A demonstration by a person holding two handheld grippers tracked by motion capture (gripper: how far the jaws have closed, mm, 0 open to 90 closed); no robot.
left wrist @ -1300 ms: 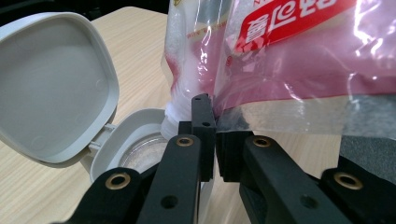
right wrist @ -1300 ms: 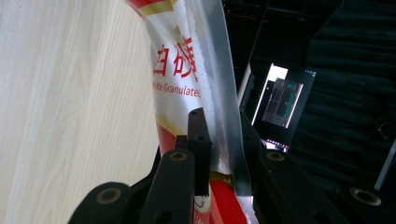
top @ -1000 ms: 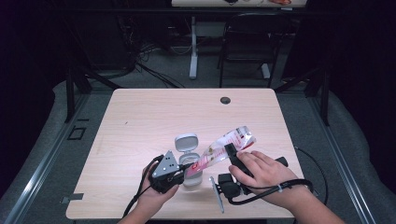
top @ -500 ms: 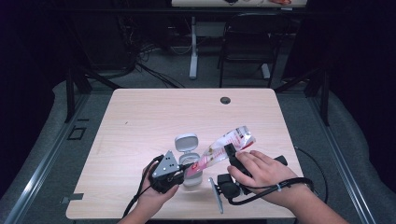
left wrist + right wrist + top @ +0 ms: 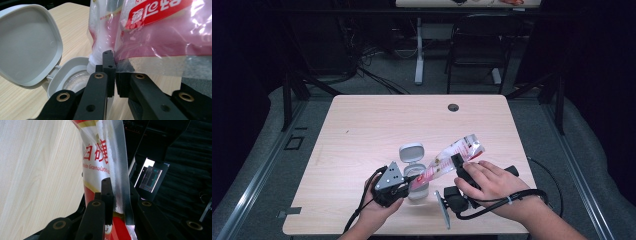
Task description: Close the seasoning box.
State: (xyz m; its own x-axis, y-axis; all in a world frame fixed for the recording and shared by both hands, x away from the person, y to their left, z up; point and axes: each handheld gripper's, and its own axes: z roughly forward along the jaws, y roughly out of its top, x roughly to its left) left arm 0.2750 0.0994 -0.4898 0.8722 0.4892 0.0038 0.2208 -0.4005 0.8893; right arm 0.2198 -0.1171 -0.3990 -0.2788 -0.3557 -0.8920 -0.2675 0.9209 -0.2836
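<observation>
A: Okay, we see the left gripper (image 5: 408, 179) clamped on the low corner of the sugar bag (image 5: 452, 152), jaws pressed together on the plastic

B: Agreed, and the right gripper (image 5: 455, 161) pinches the bag's upper part, jaws tight on the film

A: We put the bag tilted above the table (image 5: 362, 125), its low end over the open grey jar (image 5: 67, 80), lid (image 5: 27, 45) flipped back

B: White grains inside the jar, we note
</observation>
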